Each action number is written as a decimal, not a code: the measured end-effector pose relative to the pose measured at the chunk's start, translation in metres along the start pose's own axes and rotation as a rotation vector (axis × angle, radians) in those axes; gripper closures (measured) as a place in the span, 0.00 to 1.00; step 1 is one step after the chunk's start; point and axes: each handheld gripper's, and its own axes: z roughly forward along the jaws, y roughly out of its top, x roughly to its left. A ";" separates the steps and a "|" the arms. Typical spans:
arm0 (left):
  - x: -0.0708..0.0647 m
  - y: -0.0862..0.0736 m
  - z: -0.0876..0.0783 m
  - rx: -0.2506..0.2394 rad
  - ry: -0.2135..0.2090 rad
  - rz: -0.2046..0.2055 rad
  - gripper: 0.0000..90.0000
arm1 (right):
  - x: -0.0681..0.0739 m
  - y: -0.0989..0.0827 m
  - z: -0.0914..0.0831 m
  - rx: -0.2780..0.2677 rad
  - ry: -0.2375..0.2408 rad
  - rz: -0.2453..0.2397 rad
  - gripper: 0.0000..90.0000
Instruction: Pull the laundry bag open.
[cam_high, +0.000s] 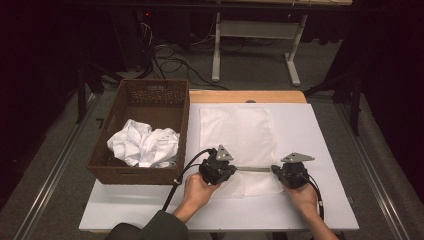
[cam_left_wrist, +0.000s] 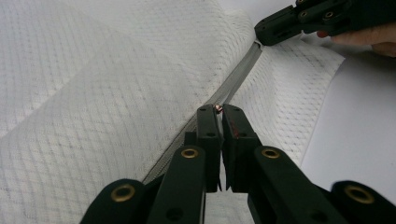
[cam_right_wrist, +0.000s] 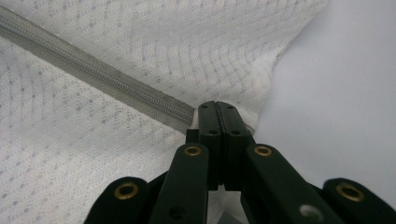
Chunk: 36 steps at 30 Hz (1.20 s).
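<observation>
Mesh bag (cam_high: 240, 142) flat on tabletop (cam_high: 320, 130), zipper (cam_left_wrist: 236, 81) near edge. Your left claw (cam_left_wrist: 218, 110) clamped on zipper pull, right claw (cam_right_wrist: 217, 106) clamped on zipper end. Pull slips if you tug sideways; slack mesh may jam zipper.

The white tabletop (cam_high: 320, 150) is the brightest area in the high view, evenly lit from above, with faint shadows; everything beyond it sinks into near-black. The picture is soft and grainy. In both gripper views the mesh fabric (cam_left_wrist: 93, 93) is sharp near the fingers (cam_left_wrist: 208, 135), blurring farther away.
</observation>
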 end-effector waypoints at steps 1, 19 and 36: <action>0.000 0.000 0.000 0.001 0.002 0.002 0.96 | 0.000 0.000 0.000 0.000 0.002 0.003 1.00; 0.006 -0.003 -0.004 -0.008 -0.022 -0.039 0.96 | 0.000 0.000 0.000 0.001 0.002 0.003 1.00; 0.008 -0.007 -0.007 -0.008 -0.003 -0.035 0.96 | 0.000 0.000 0.000 0.001 0.002 0.002 1.00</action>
